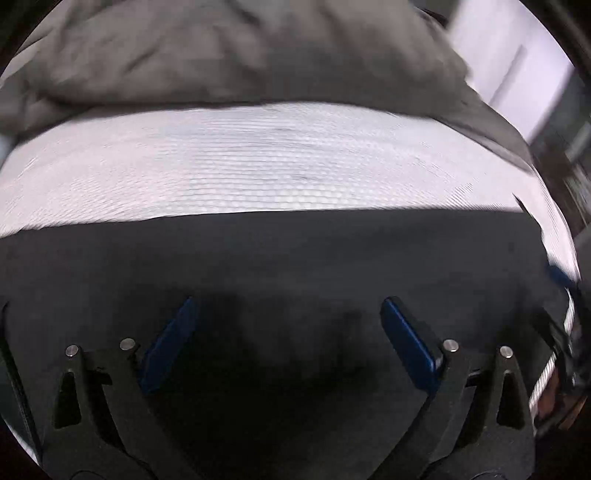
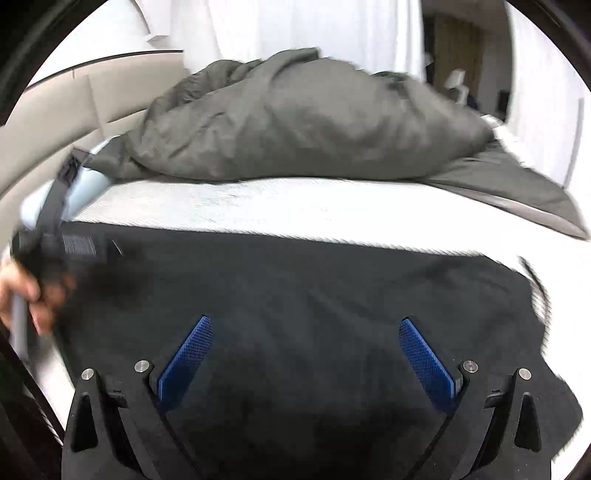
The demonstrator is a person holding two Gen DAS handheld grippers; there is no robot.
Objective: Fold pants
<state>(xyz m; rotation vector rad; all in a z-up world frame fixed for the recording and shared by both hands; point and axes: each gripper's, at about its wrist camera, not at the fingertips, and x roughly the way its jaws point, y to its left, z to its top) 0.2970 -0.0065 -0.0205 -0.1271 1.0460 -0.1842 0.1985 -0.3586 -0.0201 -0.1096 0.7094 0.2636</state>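
Observation:
Black pants (image 1: 280,258) lie flat across the white mattress (image 1: 258,166), their far edge running straight from left to right. My left gripper (image 1: 288,304) hovers just over them, its blue-padded fingers wide open with only cloth below. In the right wrist view the same pants (image 2: 314,288) fill the lower half, with a drawstring end at their right edge. My right gripper (image 2: 306,325) is open above them, holding nothing. At the left edge of that view a hand (image 2: 18,291) grips the other gripper's body over the pants' left end.
A crumpled grey duvet (image 2: 303,122) is heaped along the far side of the mattress (image 2: 258,206). A pale headboard (image 2: 74,103) curves at the left, a white curtain (image 2: 314,29) hangs behind, and a light blue pillow (image 2: 88,184) lies by the duvet.

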